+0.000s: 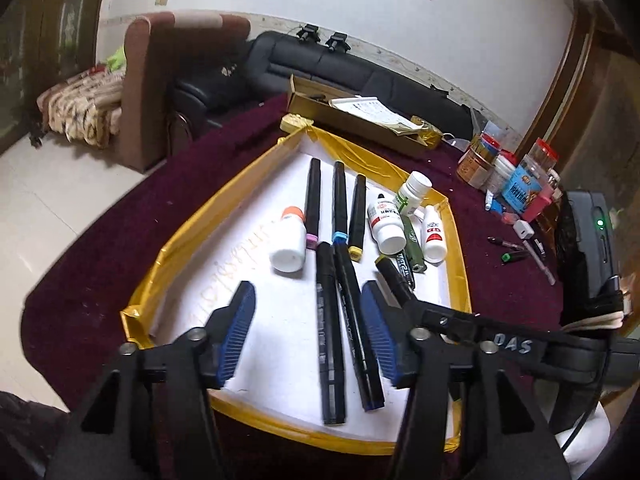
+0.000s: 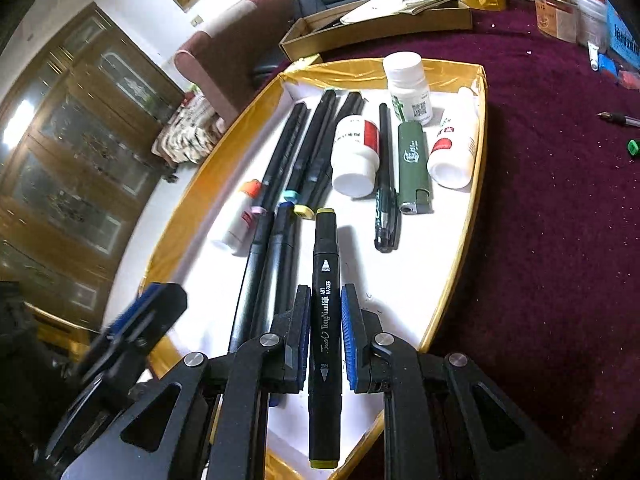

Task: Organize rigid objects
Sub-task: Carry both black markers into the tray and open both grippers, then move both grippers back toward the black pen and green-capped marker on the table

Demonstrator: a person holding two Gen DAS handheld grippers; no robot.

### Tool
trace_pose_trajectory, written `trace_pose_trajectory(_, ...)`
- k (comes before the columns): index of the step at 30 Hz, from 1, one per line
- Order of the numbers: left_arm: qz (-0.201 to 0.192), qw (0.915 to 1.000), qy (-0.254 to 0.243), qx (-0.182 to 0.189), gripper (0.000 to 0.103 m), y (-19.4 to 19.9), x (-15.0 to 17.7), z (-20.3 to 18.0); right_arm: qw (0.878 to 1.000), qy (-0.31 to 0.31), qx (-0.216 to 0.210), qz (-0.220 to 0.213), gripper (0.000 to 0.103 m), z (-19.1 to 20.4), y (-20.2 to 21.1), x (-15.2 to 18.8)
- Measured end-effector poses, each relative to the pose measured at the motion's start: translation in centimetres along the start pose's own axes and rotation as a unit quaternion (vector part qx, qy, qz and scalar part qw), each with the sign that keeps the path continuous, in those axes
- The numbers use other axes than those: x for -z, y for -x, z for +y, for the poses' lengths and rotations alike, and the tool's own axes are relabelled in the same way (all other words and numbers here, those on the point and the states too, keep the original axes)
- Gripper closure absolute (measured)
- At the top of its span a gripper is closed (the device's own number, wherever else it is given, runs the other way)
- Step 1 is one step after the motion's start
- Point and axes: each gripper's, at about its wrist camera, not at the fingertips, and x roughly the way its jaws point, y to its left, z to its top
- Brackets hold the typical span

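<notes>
A shallow tray [image 1: 460, 248] with gold-taped rim and white floor holds several black art markers, small white bottles, a green lighter [image 2: 414, 168] and a black pen [image 2: 386, 176]. My right gripper [image 2: 325, 300] is shut on a black marker with olive-yellow caps [image 2: 325, 312], held low over the tray's near end. My left gripper [image 1: 308, 300] is open and empty above two markers [image 1: 329, 332] lying side by side. It also shows blurred in the right wrist view [image 2: 132, 320]. The right gripper's arm [image 1: 512, 344] and its marker [image 1: 394, 280] show in the left wrist view.
The tray sits on a maroon tablecloth [image 2: 560, 220]. A long cardboard box [image 1: 352, 116] with papers lies behind it. Jars and packets [image 1: 516, 176] stand at the far right, with loose pens [image 1: 520, 248] and a black device [image 1: 592, 236] nearby. Sofas stand beyond the table.
</notes>
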Motion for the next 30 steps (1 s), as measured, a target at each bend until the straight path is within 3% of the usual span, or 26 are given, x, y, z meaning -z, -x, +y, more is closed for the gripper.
trace_pose_trajectory(8,-0.009,0.999,-0.041,-0.016,0.047,0.3,0.3,-1.9,0.999,0.027,0.015,-0.027,0.084,0.8,1.2,0.9)
trace_pose_trajectory(20,-0.016,0.9951,-0.088,-0.04,0.047,1.0,0.8,-4.5,0.996,0.009,0.01,-0.088,0.075,-2.0,5.0,1.2)
trace_pose_trajectory(30,-0.006,0.9921,-0.111,-0.058,0.046,0.8,1.2,-6.2,0.996,-0.018,0.007,-0.089,0.075,-4.9,5.8,1.8)
